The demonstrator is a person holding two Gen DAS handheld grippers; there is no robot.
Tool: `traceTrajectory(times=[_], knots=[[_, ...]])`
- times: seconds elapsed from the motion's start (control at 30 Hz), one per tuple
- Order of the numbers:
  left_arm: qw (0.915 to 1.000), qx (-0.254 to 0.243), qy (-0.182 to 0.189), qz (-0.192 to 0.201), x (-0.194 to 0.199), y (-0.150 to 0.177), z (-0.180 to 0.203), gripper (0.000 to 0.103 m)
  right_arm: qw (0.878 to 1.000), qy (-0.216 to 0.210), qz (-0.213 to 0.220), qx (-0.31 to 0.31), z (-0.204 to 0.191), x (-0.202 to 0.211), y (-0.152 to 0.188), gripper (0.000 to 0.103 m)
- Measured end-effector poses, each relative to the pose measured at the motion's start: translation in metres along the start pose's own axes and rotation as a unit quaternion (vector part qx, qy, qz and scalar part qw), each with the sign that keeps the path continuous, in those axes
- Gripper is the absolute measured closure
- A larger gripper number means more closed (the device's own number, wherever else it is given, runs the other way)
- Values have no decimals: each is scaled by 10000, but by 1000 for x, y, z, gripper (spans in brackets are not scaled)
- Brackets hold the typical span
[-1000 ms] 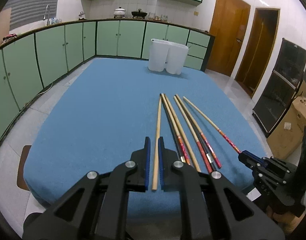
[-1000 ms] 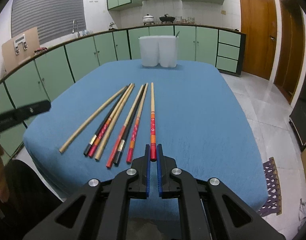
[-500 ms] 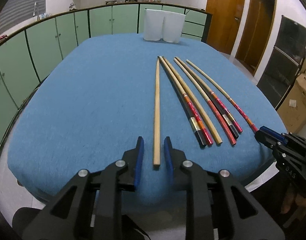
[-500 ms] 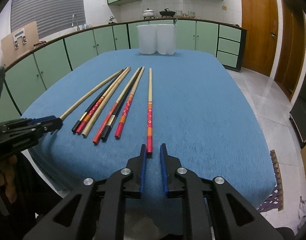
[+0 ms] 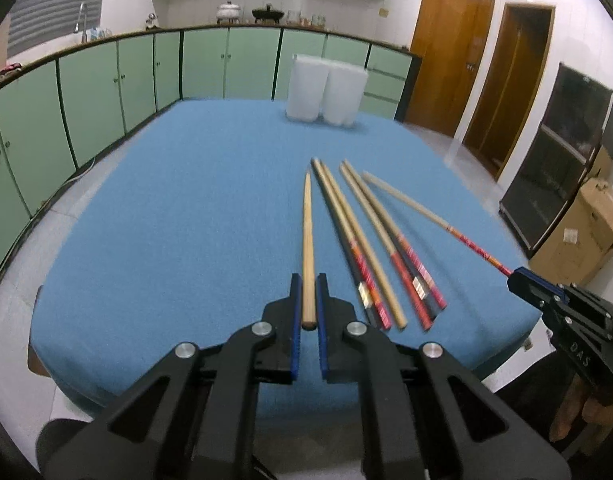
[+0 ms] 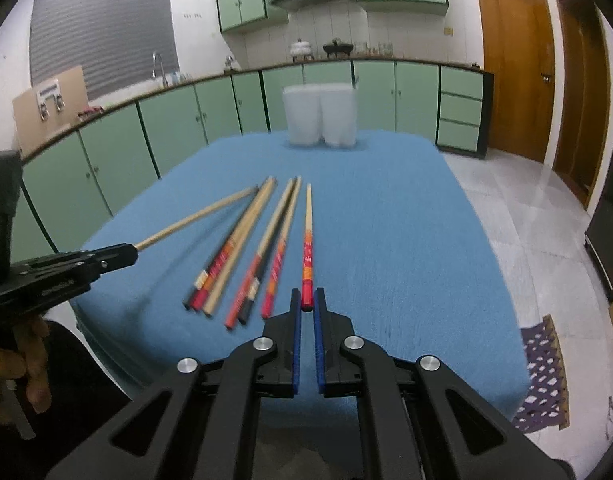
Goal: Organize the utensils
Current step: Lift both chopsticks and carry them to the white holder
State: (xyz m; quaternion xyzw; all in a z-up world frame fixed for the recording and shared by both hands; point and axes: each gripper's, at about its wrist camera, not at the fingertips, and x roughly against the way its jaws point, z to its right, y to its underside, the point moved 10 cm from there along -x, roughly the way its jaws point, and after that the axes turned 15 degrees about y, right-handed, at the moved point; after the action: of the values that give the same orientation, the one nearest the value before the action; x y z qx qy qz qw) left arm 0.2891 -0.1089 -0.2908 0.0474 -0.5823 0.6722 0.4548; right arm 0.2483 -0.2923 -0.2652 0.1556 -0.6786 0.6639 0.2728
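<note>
Since half a second ago, each hand-held gripper is clamped again on a chopstick at the table's (image 5: 154, 208) near edge, left (image 5: 308, 292) on the plain one (image 5: 307, 240), right (image 6: 306, 304) on the red-ended one (image 6: 307, 248), so both are judged ready for the white holders (image 6: 320, 114).

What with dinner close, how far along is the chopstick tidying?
Nothing looks finished: no chopstick shows in the white containers. In hand: the left claw is shut on a plain wooden chopstick, the right claw on a red-ended chopstick. Left: the other chopsticks lie loose on the blue table, and all need putting away.
</note>
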Motion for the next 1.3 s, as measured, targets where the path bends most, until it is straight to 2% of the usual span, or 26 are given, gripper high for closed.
traceTrajectory(times=[0.23, 0.43, 0.8, 1.1, 1.3], knots=[[9990, -174, 73, 393, 26, -46, 14, 97, 9992, -68, 388, -37, -1, 19, -51, 97], [9975, -372, 116, 594, 35, -87, 18, 97, 9984, -122, 542, 80, 1, 16, -105, 97], [9955, -682, 275, 593, 17, -163, 23, 97, 9982, -314, 349, 385, -15, -19, -189, 97], [9959, -686, 434, 400, -9, -213, 12, 97, 9973, -493, -133, 531, -19, -62, -247, 97], [9935, -928, 368, 541, -19, -263, 12, 97, 9962, -385, -95, 770, -22, -65, -279, 97]])
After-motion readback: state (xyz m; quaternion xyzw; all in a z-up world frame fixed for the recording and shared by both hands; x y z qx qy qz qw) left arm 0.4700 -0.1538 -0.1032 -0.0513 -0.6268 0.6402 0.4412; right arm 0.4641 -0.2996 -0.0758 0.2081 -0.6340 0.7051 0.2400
